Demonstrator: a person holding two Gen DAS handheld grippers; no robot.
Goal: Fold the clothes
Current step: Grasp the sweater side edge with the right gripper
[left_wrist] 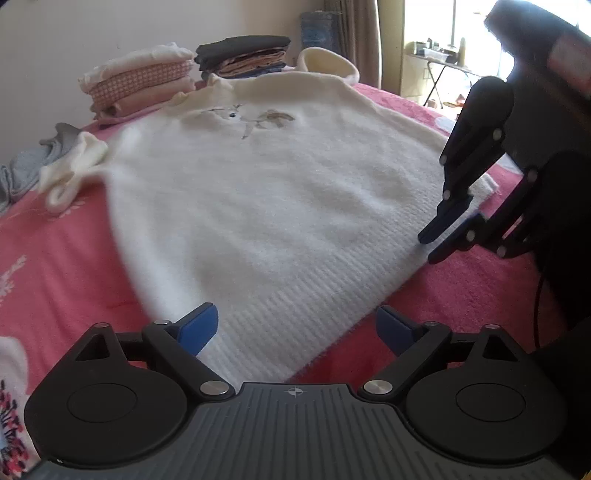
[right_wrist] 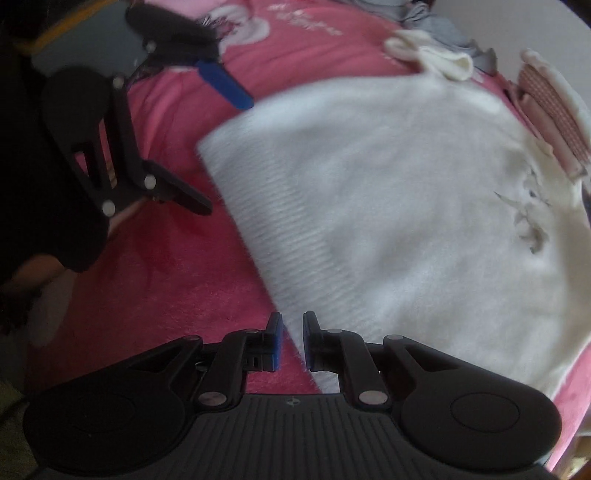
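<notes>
Left wrist: we judge the sweater (left_wrist: 258, 192) soft, light, floppy; take its ribbed hem (left_wrist: 295, 314). Left gripper (left_wrist: 295, 328) gapes empty; right gripper (right_wrist: 291, 341) nearly together, empty.

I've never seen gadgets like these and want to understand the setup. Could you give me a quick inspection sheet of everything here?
Surface: bed with a pink blanket, printed with white patterns.
Job's things: white fluffy sweater spread flat, ribbed hem nearest the tools; one sleeve bunched at its side.
Clutter: two stacks of folded clothes behind the sweater; grey garment at the bed's edge.
Grippers: left gripper has its fingers wide apart over the hem corner, holding nothing; right gripper has fingers nearly together with a narrow gap, at the sweater's edge, not clamping it.
Cables: thin dark cable by the right tool.
Surroundings: plain wall, curtain, bright window, folding table.
</notes>
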